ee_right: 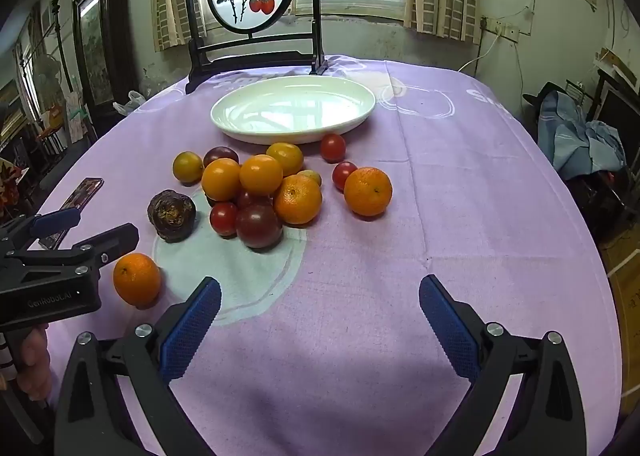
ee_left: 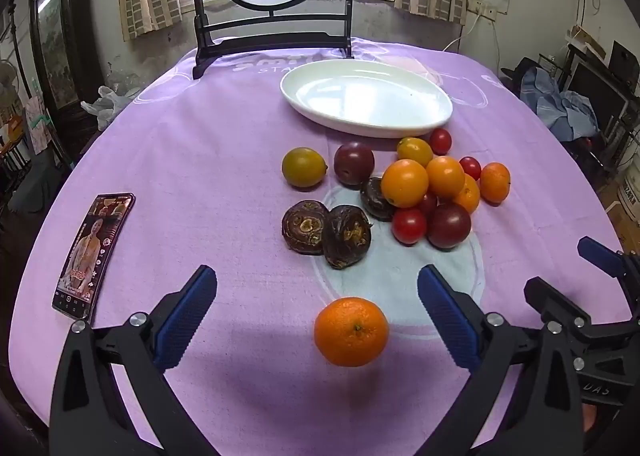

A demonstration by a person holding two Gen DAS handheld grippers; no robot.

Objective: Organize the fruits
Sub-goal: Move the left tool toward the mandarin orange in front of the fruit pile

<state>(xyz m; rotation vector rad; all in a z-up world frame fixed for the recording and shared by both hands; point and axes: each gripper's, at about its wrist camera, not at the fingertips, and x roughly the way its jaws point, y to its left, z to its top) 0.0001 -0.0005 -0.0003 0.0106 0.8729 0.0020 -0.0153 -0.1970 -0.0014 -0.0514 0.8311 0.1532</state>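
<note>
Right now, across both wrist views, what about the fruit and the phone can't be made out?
- Pile centre: fruit under the orange tomatoes is hidden in both views; no full count.
- Second water chestnut: in the right wrist view, I see only one.
- Phone: right wrist view, mostly hidden behind the left tongs.
- Phone screen: left wrist view, text too small.

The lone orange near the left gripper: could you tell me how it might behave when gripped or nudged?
The orange is round and sits free on flat cloth, so it will probably roll if nudged. Its dimpled skin should give the ribbed pads decent grip. The open left gripper looks wide enough.
</note>
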